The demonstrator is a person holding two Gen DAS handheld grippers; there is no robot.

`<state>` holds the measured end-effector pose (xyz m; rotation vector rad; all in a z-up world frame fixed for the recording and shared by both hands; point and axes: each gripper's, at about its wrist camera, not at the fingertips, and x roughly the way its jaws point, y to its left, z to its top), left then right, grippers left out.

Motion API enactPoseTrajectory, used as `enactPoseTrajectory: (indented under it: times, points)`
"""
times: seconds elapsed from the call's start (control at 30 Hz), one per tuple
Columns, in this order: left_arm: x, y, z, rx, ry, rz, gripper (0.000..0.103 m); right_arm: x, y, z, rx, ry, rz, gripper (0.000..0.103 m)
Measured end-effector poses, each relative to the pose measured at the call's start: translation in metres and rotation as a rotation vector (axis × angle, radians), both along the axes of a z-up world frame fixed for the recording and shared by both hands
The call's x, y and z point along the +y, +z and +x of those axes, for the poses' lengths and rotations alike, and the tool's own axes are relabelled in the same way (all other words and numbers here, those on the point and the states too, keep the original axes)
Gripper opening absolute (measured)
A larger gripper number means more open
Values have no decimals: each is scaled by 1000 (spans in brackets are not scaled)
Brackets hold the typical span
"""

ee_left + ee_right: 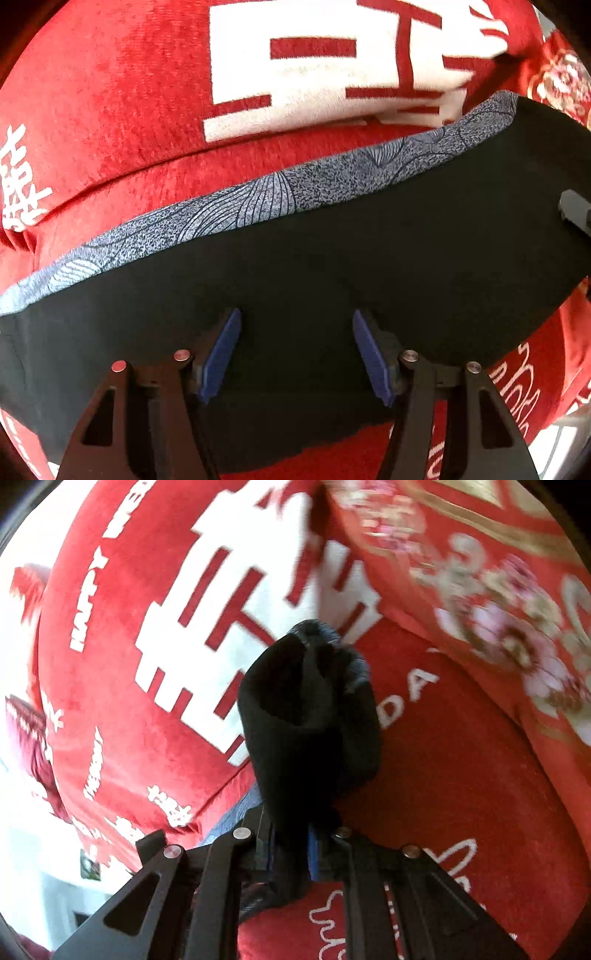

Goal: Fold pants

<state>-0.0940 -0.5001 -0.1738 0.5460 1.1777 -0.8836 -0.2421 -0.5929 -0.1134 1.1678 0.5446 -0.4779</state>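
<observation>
The black pants (332, 258) lie spread flat across a red sofa seat, with a blue-grey patterned band (258, 199) along their far edge. My left gripper (297, 314) is open just above the black cloth near its front edge, its blue pads (221, 350) wide apart and empty. My right gripper (291, 834) is shut on a bunched fold of the black pants (306, 720), which stands up between the fingers. The right gripper's tip (574, 214) shows at the right end of the pants in the left wrist view.
A red sofa back cushion with large white characters (314, 74) rises behind the pants. A red floral pillow with gold trim (498, 590) sits at the right. The red seat with white print (461, 775) lies under the right gripper.
</observation>
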Motion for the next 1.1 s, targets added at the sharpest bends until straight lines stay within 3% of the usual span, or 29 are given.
enactPoseTrajectory:
  times: [0.27,0.33,0.57,0.77,0.87,0.93,1.03,1.1]
  points:
    - [9,11,14,72,-52,-13,64,29,45,44,97,129,-164,14]
    - [29,27,32,109,-12,-47,64,41,59,54,127,163,-219,14]
    - [123,63,102,67,77,-55,64,100,77,111,229,302,-376,17]
    - [210,56,155,46,182,23,64,187,51,195,354,507,-520,24]
    - [238,42,174,55,236,54,64,236,13,231,445,636,-574,28]
    - [256,31,179,58,255,72,64,268,-19,251,551,723,-619,29]
    - [275,19,188,78,275,77,65,311,-43,264,729,791,-827,36]
    - [282,19,192,83,280,75,65,330,-40,260,745,830,-908,45]
